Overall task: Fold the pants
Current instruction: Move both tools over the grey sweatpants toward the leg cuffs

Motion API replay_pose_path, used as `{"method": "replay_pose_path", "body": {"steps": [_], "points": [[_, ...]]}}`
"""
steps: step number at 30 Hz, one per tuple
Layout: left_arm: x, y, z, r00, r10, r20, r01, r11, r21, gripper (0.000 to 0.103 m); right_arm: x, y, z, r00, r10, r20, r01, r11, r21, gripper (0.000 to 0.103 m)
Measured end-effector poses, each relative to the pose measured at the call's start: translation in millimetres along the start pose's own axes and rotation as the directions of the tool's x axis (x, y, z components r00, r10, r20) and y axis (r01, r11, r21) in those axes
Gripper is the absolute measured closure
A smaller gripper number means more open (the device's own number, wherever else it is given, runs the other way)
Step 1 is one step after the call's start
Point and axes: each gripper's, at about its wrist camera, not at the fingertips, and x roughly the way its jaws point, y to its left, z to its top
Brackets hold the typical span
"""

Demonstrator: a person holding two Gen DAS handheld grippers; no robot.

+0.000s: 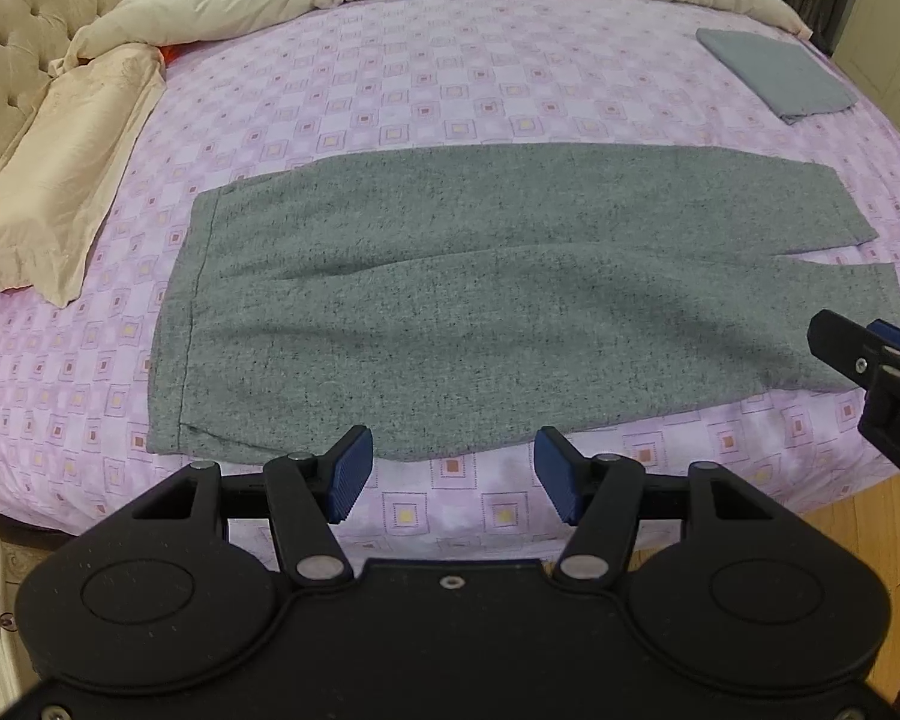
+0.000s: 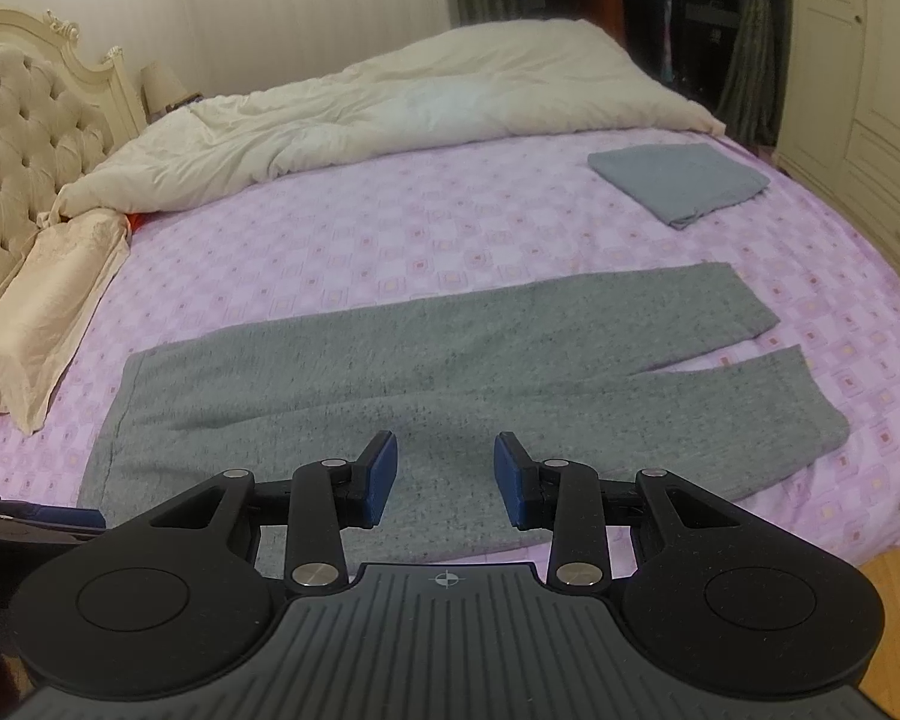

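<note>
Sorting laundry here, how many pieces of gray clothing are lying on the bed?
2. The gray pants lie flat near the bed's front edge; a folded gray cloth sits at the far right. Others may hide under the comforter.

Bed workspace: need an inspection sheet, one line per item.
Surface: bed with pink checked sheet, flat.
Job's things: grey knit pants spread flat across the sheet, unfolded, waistband at picture left, legs at right, slightly parted at the cuffs.
Clutter: folded blue-grey cloth at the far right; cream duvet bunched along the far side; beige satin pillow at left.
Grippers: left gripper open, empty, at the pants' near edge; right gripper open, empty, above the pants.
Cables: nothing seen.
Surroundings: tufted headboard, wooden floor, curtains, cupboards.
</note>
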Motion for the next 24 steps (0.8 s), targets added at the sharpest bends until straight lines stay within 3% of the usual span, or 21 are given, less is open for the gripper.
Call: {"method": "replay_pose_path", "body": {"steps": [10,24], "points": [[35,-5,32,0.996,-0.019,-0.092,0.019,1.000,-0.003,0.039,33,1,15,0.997,-0.023,-0.080,0.022,1.000,-0.013,0.068],[68,-26,71,0.988,-0.063,-0.138,0.073,0.995,0.064,0.039,64,-10,33,0.986,-0.100,-0.137,0.099,0.995,-0.012,0.068]]}}
